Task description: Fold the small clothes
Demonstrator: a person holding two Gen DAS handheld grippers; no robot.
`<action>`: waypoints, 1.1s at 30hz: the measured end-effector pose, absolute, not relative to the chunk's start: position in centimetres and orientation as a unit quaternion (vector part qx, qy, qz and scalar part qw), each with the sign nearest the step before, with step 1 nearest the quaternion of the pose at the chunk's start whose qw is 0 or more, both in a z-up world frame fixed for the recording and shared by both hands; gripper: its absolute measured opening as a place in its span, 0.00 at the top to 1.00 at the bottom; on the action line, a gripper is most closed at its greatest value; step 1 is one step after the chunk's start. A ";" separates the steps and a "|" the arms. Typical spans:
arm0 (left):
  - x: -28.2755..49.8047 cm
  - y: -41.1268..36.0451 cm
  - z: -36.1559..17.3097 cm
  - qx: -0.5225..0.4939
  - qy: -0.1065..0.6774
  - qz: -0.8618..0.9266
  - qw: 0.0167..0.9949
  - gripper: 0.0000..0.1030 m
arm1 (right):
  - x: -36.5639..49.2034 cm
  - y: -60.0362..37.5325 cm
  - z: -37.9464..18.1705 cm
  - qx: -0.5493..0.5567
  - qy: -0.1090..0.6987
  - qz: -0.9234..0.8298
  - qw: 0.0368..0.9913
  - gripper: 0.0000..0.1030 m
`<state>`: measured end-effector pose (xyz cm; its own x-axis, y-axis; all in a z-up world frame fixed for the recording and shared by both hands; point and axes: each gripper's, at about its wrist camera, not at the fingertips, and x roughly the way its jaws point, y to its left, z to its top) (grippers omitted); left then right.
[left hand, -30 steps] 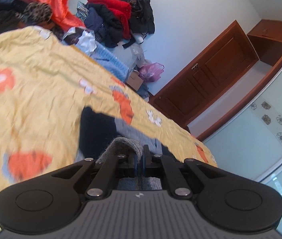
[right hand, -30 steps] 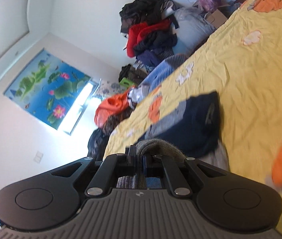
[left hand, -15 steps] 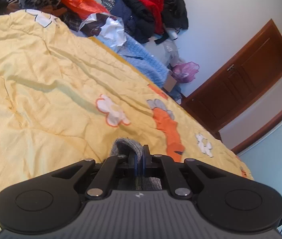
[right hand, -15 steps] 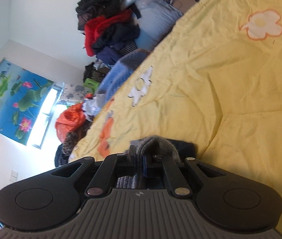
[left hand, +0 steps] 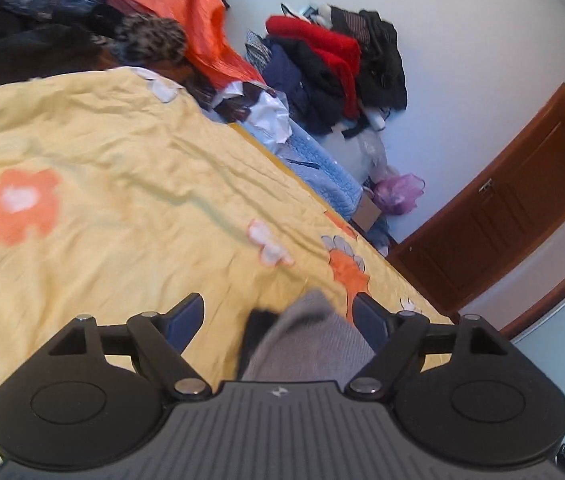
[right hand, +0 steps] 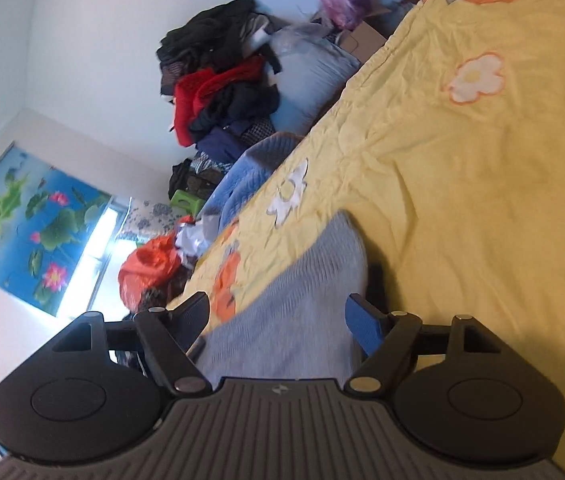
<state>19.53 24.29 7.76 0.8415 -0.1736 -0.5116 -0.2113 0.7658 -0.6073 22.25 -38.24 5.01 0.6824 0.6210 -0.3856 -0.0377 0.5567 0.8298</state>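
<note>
1. You are spreading both the left gripper point(left hand: 278, 318) and right gripper point(right hand: 278, 316); their jaws have just been opening, freeing the grey garment point(right hand: 294, 316).
2. It is lying between the parted jaws on the bedspread point(left hand: 102, 168); this fold is looking placed.

Bed point(left hand: 122, 184): covered by a creased yellow sheet printed with orange and white flowers.
On the sheet, near edge: a grey knit garment point(right hand: 302, 300) with a dark part beside it, lying on the yellow cloth.
Far end of the bed: a heap of dark clothes point(left hand: 34, 40), an orange garment point(left hand: 186, 20) and a leopard-print piece point(left hand: 150, 38).
Along the bed's side: a light blue quilted blanket point(left hand: 314, 172).
</note>
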 end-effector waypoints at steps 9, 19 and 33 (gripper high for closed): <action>8.9 21.9 1.8 -0.407 0.339 0.025 0.847 0.21 | 8.8 -39.2 1.5 0.414 0.390 0.141 0.811 0.24; 8.7 19.6 -0.3 -0.478 0.282 0.022 0.832 0.21 | 8.6 -35.5 0.9 0.425 0.367 0.131 0.817 0.20; 11.9 19.6 -0.9 -0.475 0.315 0.045 0.820 0.95 | 12.7 -30.2 0.5 0.361 0.381 0.120 0.843 0.86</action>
